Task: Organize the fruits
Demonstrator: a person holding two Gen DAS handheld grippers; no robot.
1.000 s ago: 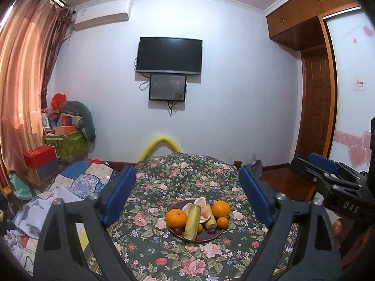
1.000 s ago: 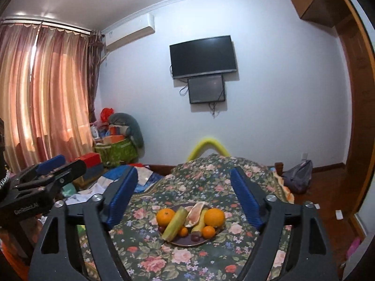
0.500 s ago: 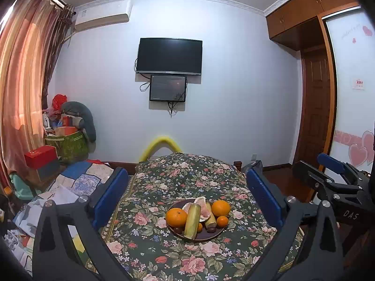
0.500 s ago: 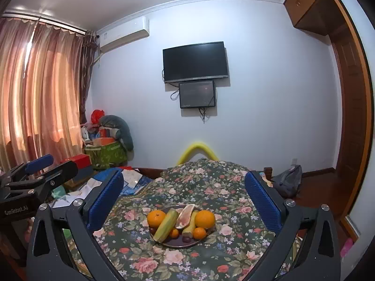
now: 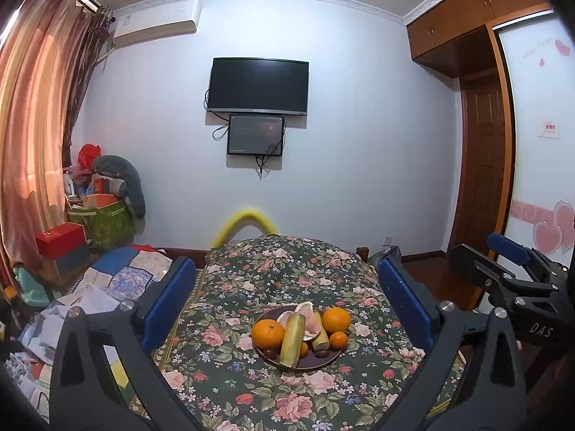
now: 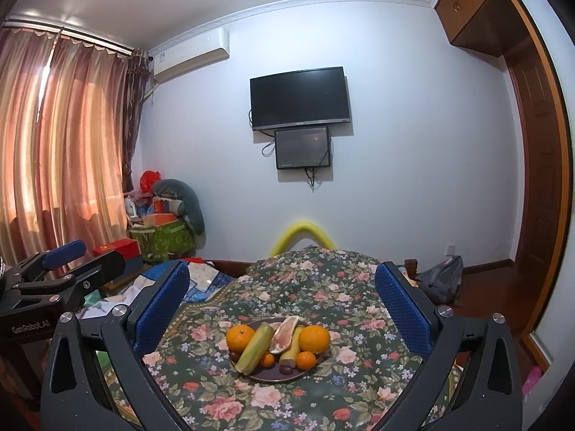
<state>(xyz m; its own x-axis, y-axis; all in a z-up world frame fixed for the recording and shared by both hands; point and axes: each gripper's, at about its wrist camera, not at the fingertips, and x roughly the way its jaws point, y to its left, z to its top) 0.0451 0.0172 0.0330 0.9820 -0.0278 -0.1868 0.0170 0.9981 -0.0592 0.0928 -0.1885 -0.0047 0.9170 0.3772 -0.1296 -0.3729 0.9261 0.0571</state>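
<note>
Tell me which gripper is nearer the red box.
Left. The red box lies ahead and to the left of the left gripper. The right gripper is on the far side of the left one, away from the box.

One round dark plate [image 6: 276, 377] sits near the middle of the floral-clothed table [image 6: 359, 377], carrying two large oranges [image 6: 314, 339], two small tangerines [image 6: 306, 360], two yellow-green cane sticks [image 6: 254, 349], two pink pomelo wedges [image 6: 284, 334].
</note>
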